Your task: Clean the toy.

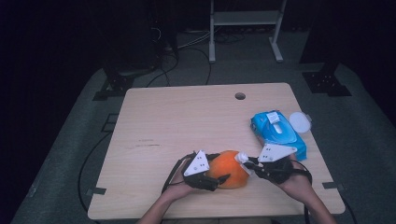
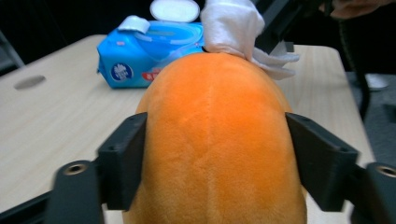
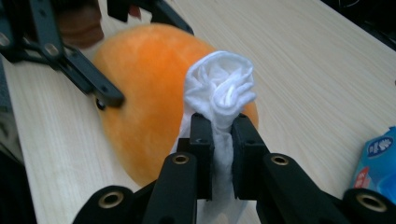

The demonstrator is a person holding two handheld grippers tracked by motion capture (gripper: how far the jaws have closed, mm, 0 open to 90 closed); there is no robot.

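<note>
On the near part of the wooden table (image 1: pixel 187 116), between the two hands, lies an orange plush toy (image 1: pixel 229 175), round and soft. The left gripper (image 1: pixel 212 179) comes to it from the left side, and in the left gripper view its two black jaws stand on both sides of the orange plush toy (image 2: pixel 217 140), touching the fabric on the left and on the right, so the toy sits clamped between them. The right gripper (image 1: pixel 250 164) comes from the right side and its jaws are pressed together on a white wipe (image 1: pixel 242 158). In the right gripper view the white wipe (image 3: pixel 219 93) is bunched into a crumpled ball above the jaw tips, and the rest of it hangs down between the jaws. The wipe touches the upper far end of the toy, as the left gripper view shows, where the white wipe (image 2: pixel 233 28) rests on the top edge of the orange surface. Behind the toy, toward the right edge of the table, lies a blue pack of wet wipes (image 1: pixel 278 133), with its round white lid (image 1: pixel 300 122) open. The pack is near the right gripper but apart from it. A small round hole (image 1: pixel 240 96) is in the far part of the table.
</note>
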